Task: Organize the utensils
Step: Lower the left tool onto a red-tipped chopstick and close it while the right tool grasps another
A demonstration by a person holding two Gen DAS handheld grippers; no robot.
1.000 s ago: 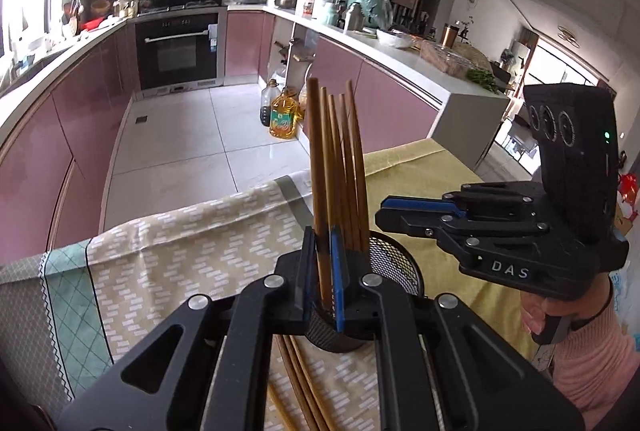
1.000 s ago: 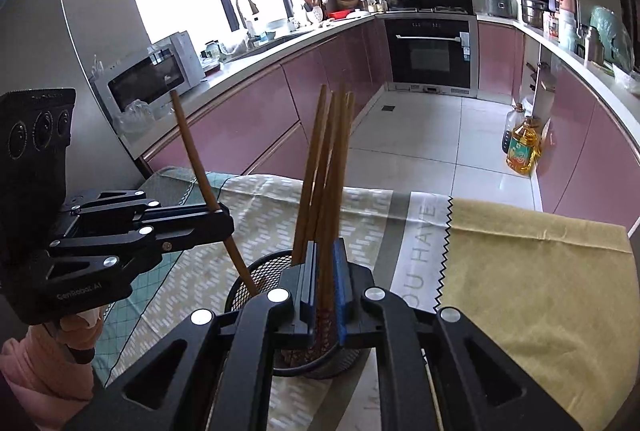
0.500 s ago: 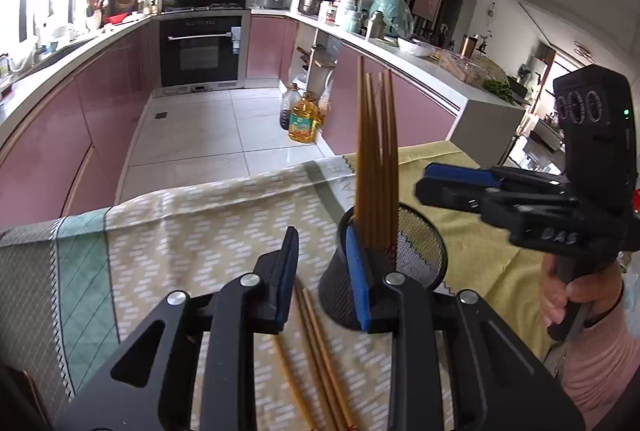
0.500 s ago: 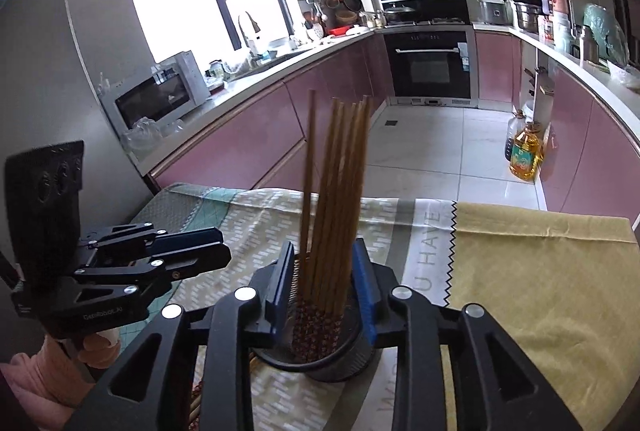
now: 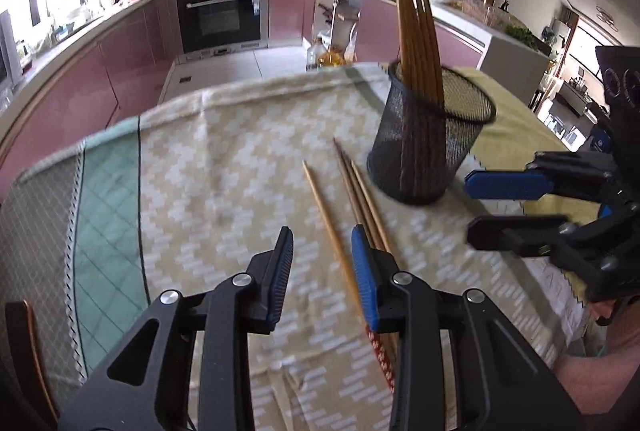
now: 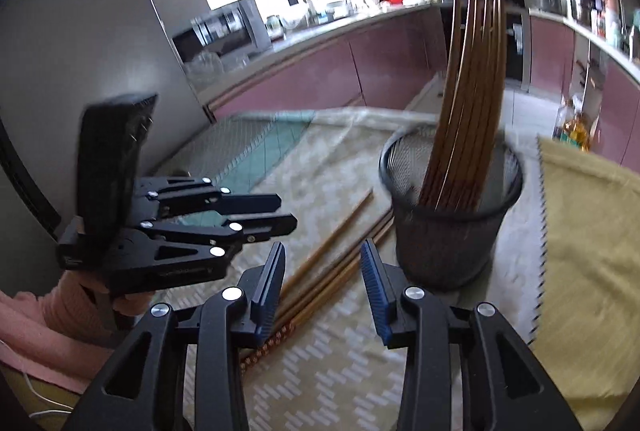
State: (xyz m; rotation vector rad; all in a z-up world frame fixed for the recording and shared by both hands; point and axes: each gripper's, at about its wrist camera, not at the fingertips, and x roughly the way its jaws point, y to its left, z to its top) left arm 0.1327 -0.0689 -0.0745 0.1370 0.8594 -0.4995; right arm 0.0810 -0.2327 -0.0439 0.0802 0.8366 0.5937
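Observation:
A black mesh cup [image 5: 428,147] [image 6: 448,231] stands on the patterned cloth with several wooden chopsticks [image 5: 416,31] [image 6: 468,91] leaning upright in it. Several loose chopsticks [image 5: 326,215] [image 6: 332,255] lie flat on the cloth beside the cup. My left gripper [image 5: 322,243] [image 6: 288,211] hovers low over them, its jaws opening, and no pad touches a stick. My right gripper [image 6: 323,259] [image 5: 472,207] is near the cup's base above the same sticks. Its jaws are opening too, and they hold nothing.
The patterned tablecloth [image 5: 200,171] meets a yellow cloth [image 6: 592,231] to the right of the cup. A dark chair back [image 5: 16,331] shows at the table's near left. Beyond the table edge are a tiled floor, pink cabinets, an oven [image 5: 220,15] and oil bottles [image 6: 572,127].
Both grippers let go of the chopsticks they held over the cup, which now stand in it. Both have opened, pulled back and sunk toward the loose chopsticks on the cloth.

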